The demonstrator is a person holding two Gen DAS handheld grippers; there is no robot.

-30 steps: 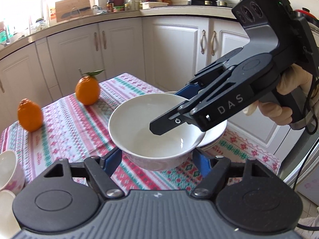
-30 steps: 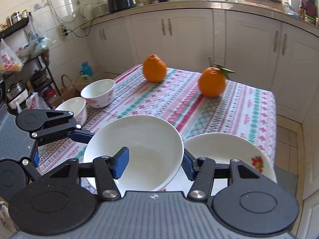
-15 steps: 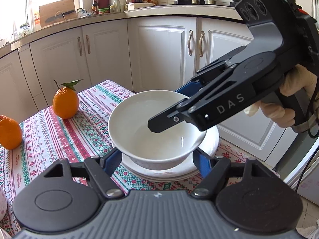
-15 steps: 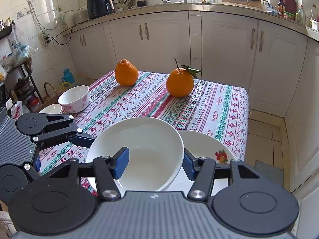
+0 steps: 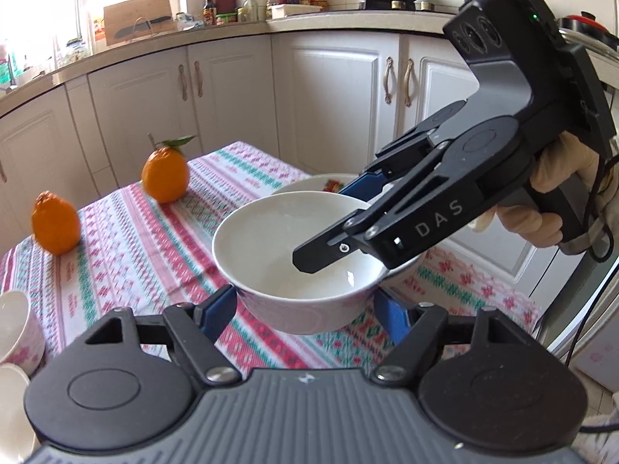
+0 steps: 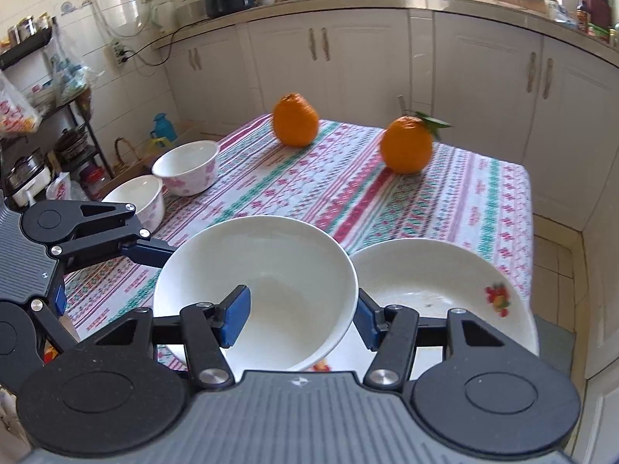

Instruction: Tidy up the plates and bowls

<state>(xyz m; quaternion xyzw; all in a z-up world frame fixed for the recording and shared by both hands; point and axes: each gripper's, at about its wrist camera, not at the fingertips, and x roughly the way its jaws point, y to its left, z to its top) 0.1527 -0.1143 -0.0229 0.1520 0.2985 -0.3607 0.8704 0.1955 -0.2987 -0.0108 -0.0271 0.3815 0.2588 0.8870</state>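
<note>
A plain white bowl (image 5: pixel 286 247) (image 6: pixel 271 266) is held above the table edge. My right gripper (image 6: pixel 300 315) is shut on the bowl's rim, one finger inside and one outside; it also shows in the left wrist view (image 5: pixel 348 216). My left gripper (image 5: pixel 309 309) is open, its blue pads on either side of the bowl's base, and I cannot tell if they touch. A white plate with a fruit print (image 6: pixel 437 286) (image 5: pixel 309 185) lies on the table just beyond the bowl. Two pink-flowered bowls (image 6: pixel 185 168) (image 6: pixel 137 201) stand at the table's left side.
Two oranges (image 6: pixel 296 123) (image 6: pixel 406 149) sit on the patterned tablecloth (image 6: pixel 348 185) at the far side. White cabinets (image 6: pixel 483 77) and a cluttered counter surround the table. A rack with pots and bags (image 6: pixel 35 123) stands at the left.
The bowl, held in my right gripper, has moved from over the plate to its left. Both cameras have swung with it, and the pink bowls show again at the left.
</note>
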